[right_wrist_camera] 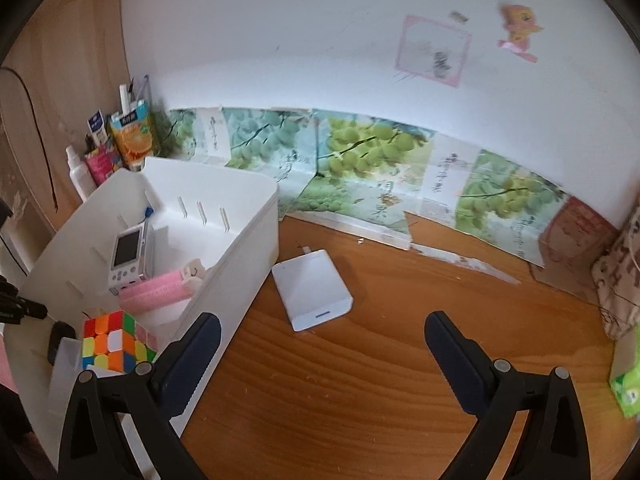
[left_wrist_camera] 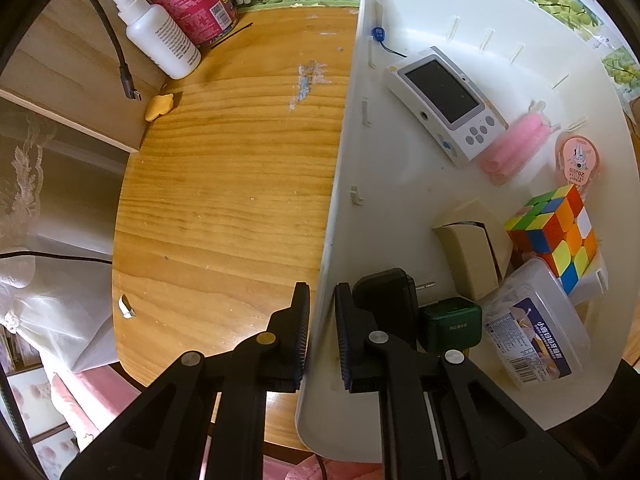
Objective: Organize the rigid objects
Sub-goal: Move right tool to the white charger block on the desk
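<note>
left tongs (left_wrist_camera: 322,332): clamped on bin (left_wrist_camera: 400,208) wall
right tongs (right_wrist_camera: 322,354): wide, empty, above surface (right_wrist_camera: 380,360)
charger (right_wrist_camera: 312,290): beside bin

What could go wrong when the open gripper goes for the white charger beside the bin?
1. The charger lies flat against the bin wall, so a finger of the right hand-held gripper may hit the wall.
2. The left hand-held gripper pinches the rim; a bump could tilt the bin.

White plastic bin (left_wrist_camera: 400,184); inside, multicolour cube (left_wrist_camera: 554,236), pink rollers (left_wrist_camera: 516,148), dark green charger (left_wrist_camera: 450,322), black adapter (left_wrist_camera: 384,288). White power bank (right_wrist_camera: 312,290) on orange-brown woodgrain table (right_wrist_camera: 380,360). Green grape-print paper (right_wrist_camera: 360,148) along wall.
</note>
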`<state>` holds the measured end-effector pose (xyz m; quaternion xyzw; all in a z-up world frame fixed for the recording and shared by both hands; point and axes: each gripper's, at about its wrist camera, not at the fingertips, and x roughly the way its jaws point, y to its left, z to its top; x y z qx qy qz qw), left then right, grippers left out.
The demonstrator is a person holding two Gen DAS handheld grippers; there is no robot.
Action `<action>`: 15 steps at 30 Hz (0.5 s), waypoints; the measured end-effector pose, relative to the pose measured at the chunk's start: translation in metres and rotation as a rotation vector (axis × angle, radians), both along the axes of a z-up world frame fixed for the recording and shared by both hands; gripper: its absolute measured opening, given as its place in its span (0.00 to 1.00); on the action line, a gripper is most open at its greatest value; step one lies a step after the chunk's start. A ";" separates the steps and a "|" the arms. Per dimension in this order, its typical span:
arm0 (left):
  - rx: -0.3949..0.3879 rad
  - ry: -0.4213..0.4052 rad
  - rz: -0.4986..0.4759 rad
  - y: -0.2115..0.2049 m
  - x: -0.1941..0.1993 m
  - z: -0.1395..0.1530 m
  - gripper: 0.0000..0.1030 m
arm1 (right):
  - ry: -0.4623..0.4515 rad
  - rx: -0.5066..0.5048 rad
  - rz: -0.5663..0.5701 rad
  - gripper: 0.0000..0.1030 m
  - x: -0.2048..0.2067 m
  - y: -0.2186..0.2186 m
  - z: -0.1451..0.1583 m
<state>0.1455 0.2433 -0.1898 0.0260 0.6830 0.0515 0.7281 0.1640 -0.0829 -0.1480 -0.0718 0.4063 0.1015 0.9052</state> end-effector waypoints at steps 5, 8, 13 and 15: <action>0.000 0.005 0.001 0.000 0.001 -0.001 0.13 | 0.053 -0.021 0.030 0.91 0.019 0.006 -0.020; 0.003 0.011 -0.005 0.000 0.003 -0.002 0.13 | 0.071 -0.021 0.036 0.90 0.025 0.008 -0.028; 0.000 0.013 0.003 0.000 0.005 -0.002 0.13 | 0.096 -0.012 0.035 0.88 0.036 0.001 -0.036; 0.000 0.014 0.005 0.000 0.005 -0.002 0.13 | 0.109 -0.002 0.041 0.85 0.041 -0.004 -0.040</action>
